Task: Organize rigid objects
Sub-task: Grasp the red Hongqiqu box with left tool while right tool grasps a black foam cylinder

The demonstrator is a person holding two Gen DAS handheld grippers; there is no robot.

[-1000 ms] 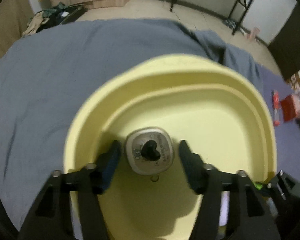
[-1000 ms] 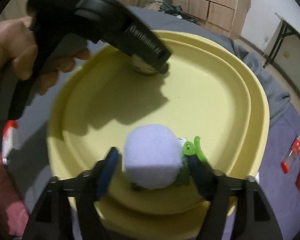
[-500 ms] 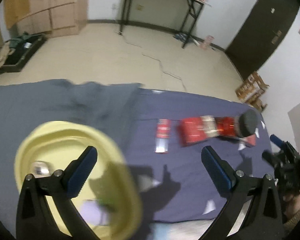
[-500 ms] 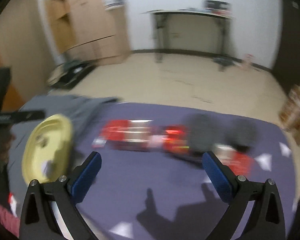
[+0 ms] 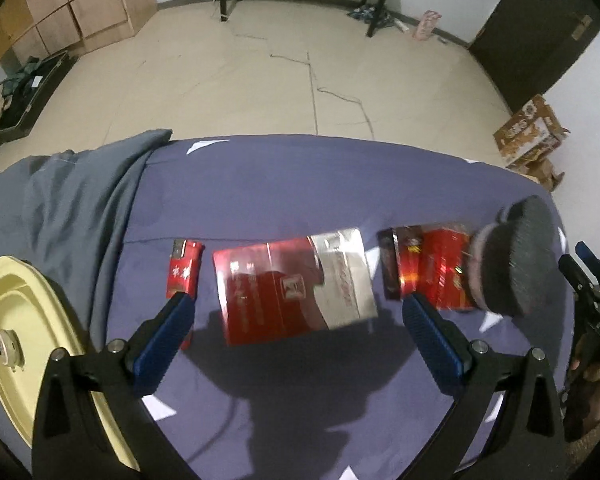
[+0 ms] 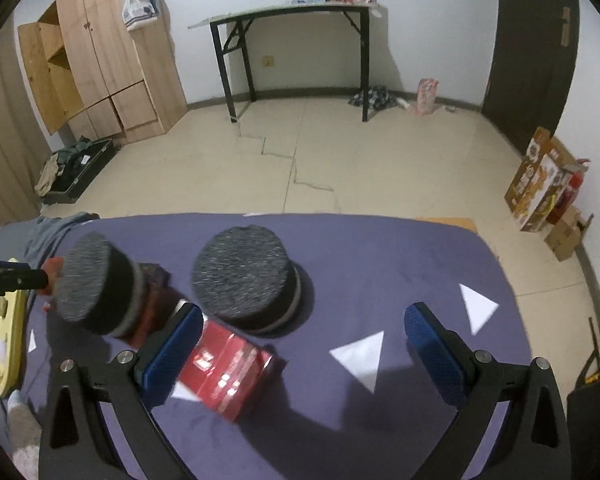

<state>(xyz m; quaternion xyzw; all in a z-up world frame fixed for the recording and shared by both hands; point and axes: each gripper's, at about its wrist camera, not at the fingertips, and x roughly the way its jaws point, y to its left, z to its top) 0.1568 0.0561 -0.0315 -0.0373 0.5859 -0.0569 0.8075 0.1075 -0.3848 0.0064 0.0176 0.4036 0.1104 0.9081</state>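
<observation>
**Q:** What lies in front of your two tools, largest thing first?

**A:** A purple-covered bench [image 5: 300,184] fills both views. At its left end sits a yellow tray [image 5: 40,320], with a small round silver object [image 5: 4,346] lying in it. Directly ahead of your left tool [image 5: 296,334] lies a flat red box [image 5: 284,288], its long axis running left to right, roughly in line with the gap between the fingers. A small red lighter-shaped item [image 5: 185,268] lies just left of the box, near the left fingertip. To the right is a red canister [image 5: 436,268] on its side with a grey fuzzy cap [image 5: 520,256].

**Q:** Which tool is nearer the box, and how do the tools stand?

**A:** Your left tool looks nearer. Both tools are spread wide and hold nothing. Your right tool [image 6: 304,340] hangs over bare purple cloth; a second grey fuzzy cap [image 6: 244,276] and a red packet [image 6: 228,368] lie to its left, the packet partly behind its left finger.

**Q:** What is hard to make out?

**A:** The red box and the canister are motion-blurred, so their print is unreadable. The tray is cut off at the frame edge, and I cannot tell whether the second fuzzy cap tops another canister.
</observation>
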